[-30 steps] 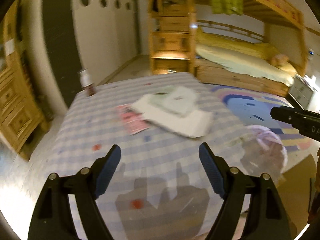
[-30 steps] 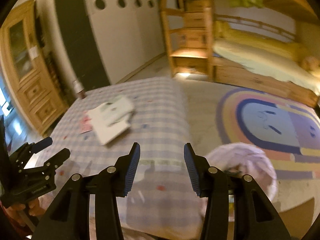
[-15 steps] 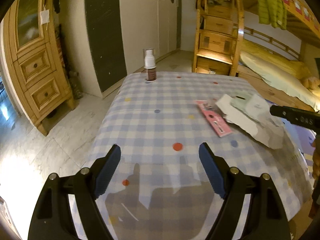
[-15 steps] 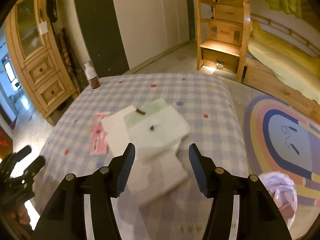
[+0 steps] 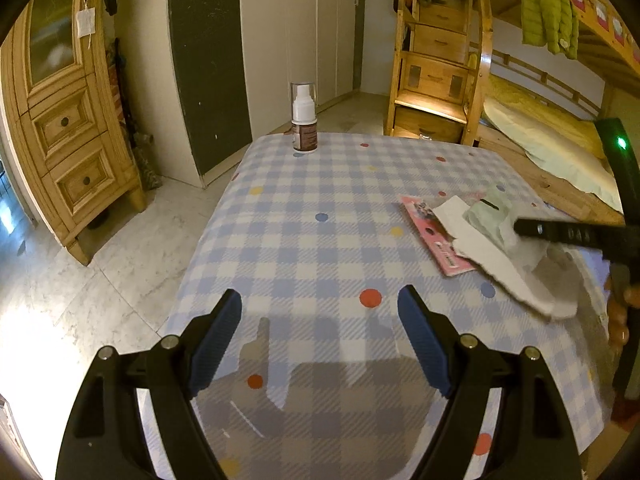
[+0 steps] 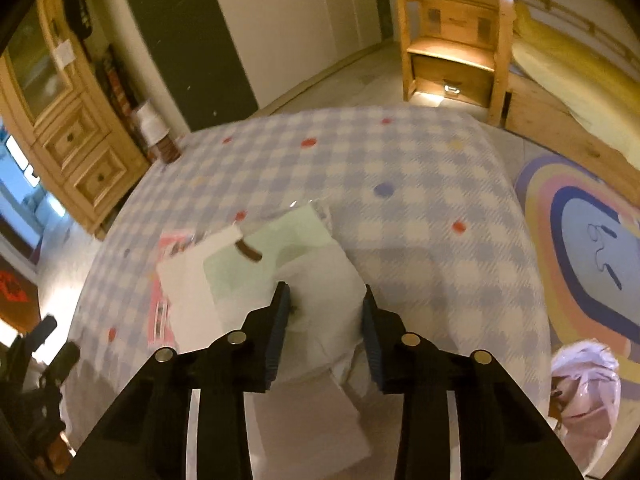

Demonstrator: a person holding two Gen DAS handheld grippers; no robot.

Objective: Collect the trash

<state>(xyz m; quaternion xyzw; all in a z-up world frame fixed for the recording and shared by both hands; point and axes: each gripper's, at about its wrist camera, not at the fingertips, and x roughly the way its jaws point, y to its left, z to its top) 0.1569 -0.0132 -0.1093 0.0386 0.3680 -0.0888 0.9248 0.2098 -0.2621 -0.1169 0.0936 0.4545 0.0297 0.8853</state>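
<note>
We straddle the crumpled white paper wad (image 6: 320, 300) with the unclenched right gripper (image 6: 323, 322), seemingly to pinch it | left gripper (image 5: 320, 336) idles, released, over the checked desk (image 5: 320, 240).

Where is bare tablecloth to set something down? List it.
Free: the wide checked stretch between the spray bottle and the left gripper. Crowded: the right side, where white papers, a pink card and the right gripper sit.

A spray bottle (image 5: 304, 118) stands at the far edge of the table (image 5: 304, 248). The papers (image 5: 492, 248) lie on its right side, over a flat packet (image 5: 430, 236). A bag (image 6: 586, 384) sits on the floor right of the table.
</note>
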